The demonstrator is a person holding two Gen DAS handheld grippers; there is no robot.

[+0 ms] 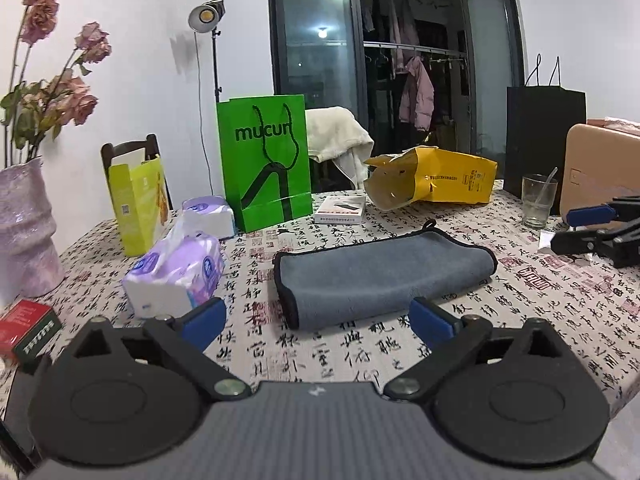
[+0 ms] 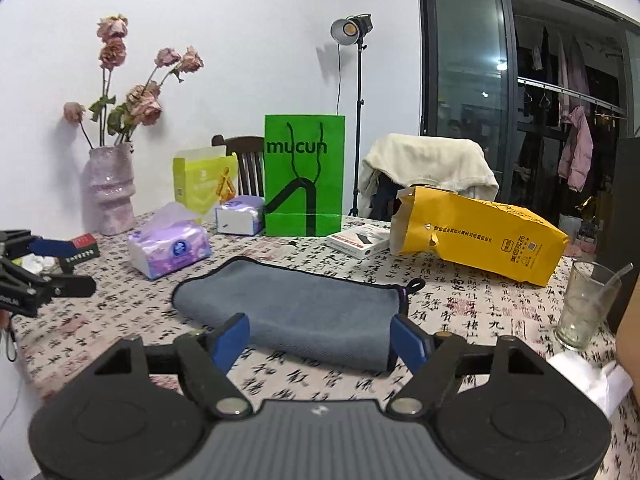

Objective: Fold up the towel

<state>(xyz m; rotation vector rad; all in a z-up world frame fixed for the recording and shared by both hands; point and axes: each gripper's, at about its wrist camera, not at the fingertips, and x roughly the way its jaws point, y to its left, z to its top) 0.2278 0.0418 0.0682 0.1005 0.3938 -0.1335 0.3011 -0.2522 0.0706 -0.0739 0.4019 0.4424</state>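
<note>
Grey towel [image 1: 382, 276] lies doubled on the table [image 1: 560, 320], just ahead of both jaws. My left gripper [image 1: 318, 320] and right gripper [image 2: 320, 338] gape wide, empty. I'd pinch both layers together at matching corners, keeping edges aligned.

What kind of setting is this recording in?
Most likely a home dining area: a table with a calligraphy-print tablecloth, a vase of dried roses, and clothes hanging on a balcony rack behind glass doors.
</note>
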